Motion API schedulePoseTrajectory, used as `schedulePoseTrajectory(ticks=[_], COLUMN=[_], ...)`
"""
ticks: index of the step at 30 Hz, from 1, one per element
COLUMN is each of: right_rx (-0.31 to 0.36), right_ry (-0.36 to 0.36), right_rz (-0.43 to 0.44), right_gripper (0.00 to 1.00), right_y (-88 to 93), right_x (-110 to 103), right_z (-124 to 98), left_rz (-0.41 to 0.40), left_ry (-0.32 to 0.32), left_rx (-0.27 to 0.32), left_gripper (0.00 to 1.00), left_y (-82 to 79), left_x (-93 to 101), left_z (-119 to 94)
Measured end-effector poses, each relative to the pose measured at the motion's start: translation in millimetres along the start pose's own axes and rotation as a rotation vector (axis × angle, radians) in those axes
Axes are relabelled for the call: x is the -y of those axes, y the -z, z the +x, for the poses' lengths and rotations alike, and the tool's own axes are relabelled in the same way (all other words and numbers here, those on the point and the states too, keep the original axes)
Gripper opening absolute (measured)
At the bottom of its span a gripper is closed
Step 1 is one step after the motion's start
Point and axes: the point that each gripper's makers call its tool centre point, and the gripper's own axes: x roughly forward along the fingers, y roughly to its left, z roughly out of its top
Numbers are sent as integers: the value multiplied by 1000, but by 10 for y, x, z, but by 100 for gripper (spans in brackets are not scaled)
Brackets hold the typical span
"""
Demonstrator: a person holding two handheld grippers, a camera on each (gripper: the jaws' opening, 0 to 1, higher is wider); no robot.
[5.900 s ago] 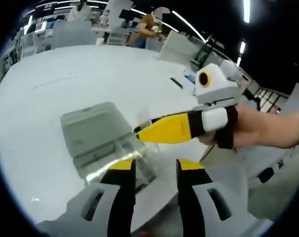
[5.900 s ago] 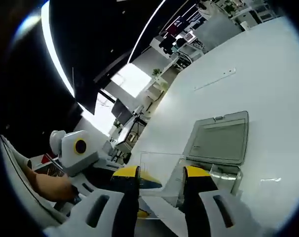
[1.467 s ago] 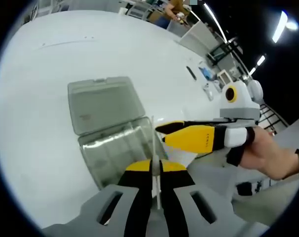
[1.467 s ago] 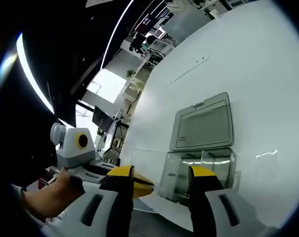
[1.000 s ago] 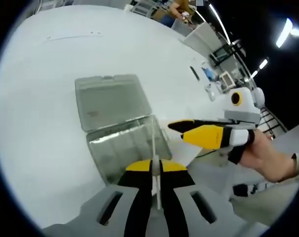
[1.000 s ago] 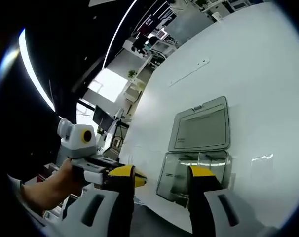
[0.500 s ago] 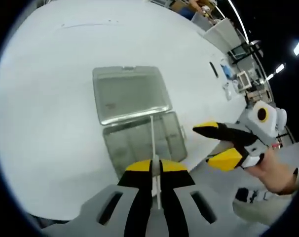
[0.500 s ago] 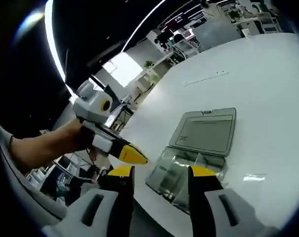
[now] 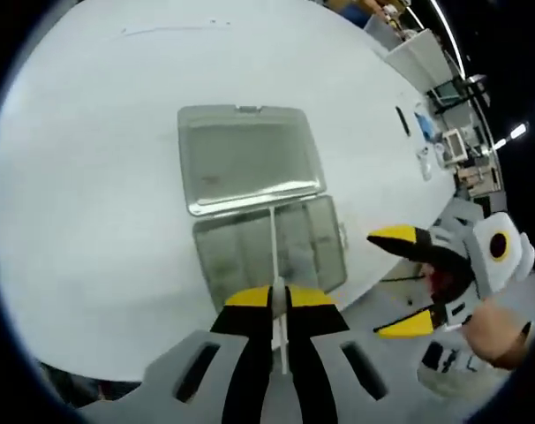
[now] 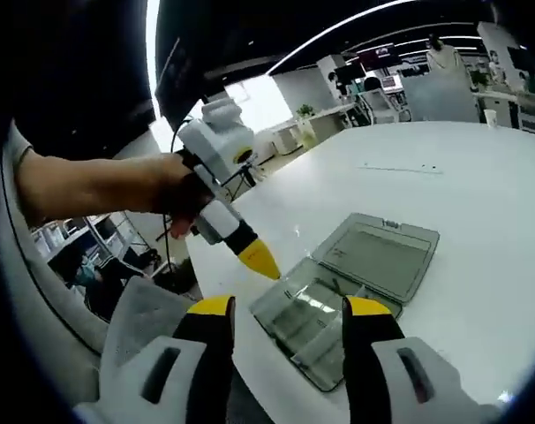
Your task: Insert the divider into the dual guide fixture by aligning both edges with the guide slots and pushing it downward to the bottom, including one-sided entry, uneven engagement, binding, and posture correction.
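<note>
The clear divider (image 9: 274, 252) stands edge-on between the jaws of my left gripper (image 9: 275, 300), which is shut on its lower end. Its upper end reaches over the clear compartment tray (image 9: 237, 256) of a grey box whose lid (image 9: 248, 159) lies open flat behind it. My right gripper (image 9: 384, 283) hangs open off the table's edge to the right, apart from the box. In the right gripper view, my right gripper (image 10: 291, 311) stands open with nothing in it above the tray (image 10: 316, 331) and lid (image 10: 378, 252). The left gripper (image 10: 260, 259) comes in from the left, held by a hand (image 10: 117, 190).
The box sits close to the near edge of a large white table (image 9: 91, 132). A black pen (image 9: 400, 119) and small items (image 9: 424, 152) lie at the table's far right. Desks and office furniture (image 10: 382, 93) stand beyond the table (image 10: 488, 177).
My left gripper, open 5.9 s ago, has taken the divider from my right gripper and carried it over the tray. My right gripper has drawn back off the table's edge.
</note>
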Motion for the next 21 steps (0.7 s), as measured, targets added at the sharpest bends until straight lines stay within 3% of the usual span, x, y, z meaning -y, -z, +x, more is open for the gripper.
schedulePoseTrajectory(ticks=[11,21], right_rx=[-22,-65], right_ry=[-9,-6], right_rz=[-108,-260], right_gripper=[50,54], right_y=[68,148], right_x=[-16,-46], right_z=[-38,-80], left_rz=[-36,-81], left_ry=[-20,-47], left_rx=[-26,-47], left_gripper=[2,2], left_y=[37,64], left_x=[-2,-55], left_z=[52,102])
